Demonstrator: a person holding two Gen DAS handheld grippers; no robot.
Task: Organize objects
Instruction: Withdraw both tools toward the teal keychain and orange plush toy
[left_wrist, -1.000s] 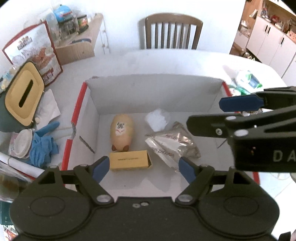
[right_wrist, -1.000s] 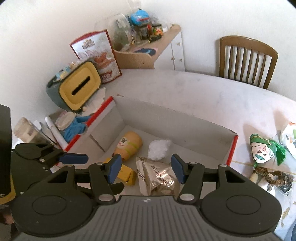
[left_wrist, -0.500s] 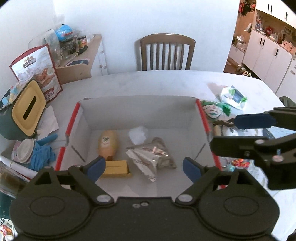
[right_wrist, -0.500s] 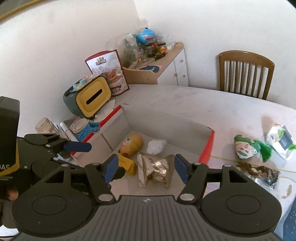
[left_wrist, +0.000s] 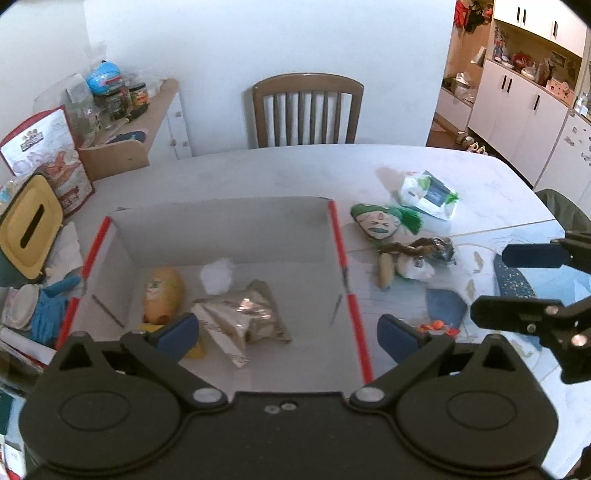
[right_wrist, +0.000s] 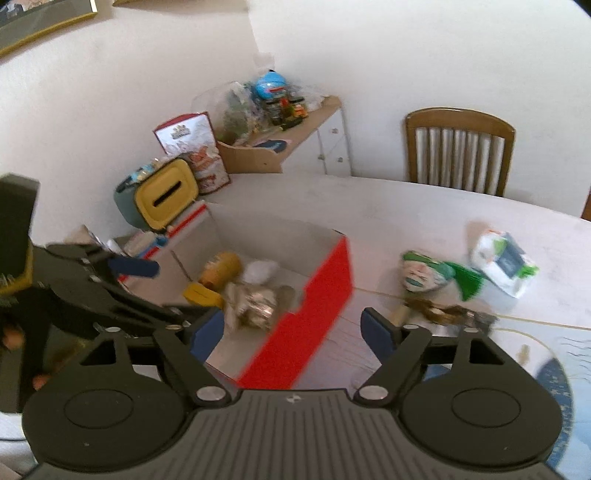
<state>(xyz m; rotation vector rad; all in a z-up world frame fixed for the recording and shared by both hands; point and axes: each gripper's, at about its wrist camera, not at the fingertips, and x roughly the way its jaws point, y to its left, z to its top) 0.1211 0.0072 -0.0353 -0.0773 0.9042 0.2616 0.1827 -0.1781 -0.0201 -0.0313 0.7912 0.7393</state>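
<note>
Left wrist view: we see the left gripper (left_wrist: 288, 334) above the near edge of the cardboard box (left_wrist: 225, 221), its jaws opening wide with nothing between the pads. The right gripper (left_wrist: 517, 284) shows at the right edge of this view, over the table (left_wrist: 295, 170), its jaws also opening and gripping nothing.

Inside the box we count four things: one yellow plush toy (left_wrist: 163, 295), one white wad (left_wrist: 218, 277), one crumpled foil bag (left_wrist: 247, 317) and one yellow block (right_wrist: 201, 292), which the left finger mostly hides in the left wrist view. The foil bag lies just ahead of the left gripper, between its two fingers in the picture.

Outside the box, to its right, we count one green-haired face toy (left_wrist: 384, 221), one white and green packet (left_wrist: 428, 192) and one tangle of brown cord and small items (left_wrist: 413, 256); the right wrist view is blurred, so we cannot separate the tangle's pieces.

The box's right wall, edged in red (left_wrist: 347, 288), stands between the boxed things and the loose ones. Bare table surface lies beyond the box toward the chair (left_wrist: 306, 110). Clutter crowds the box's left side, including a yellow-lidded tissue box (left_wrist: 27, 225).
</note>
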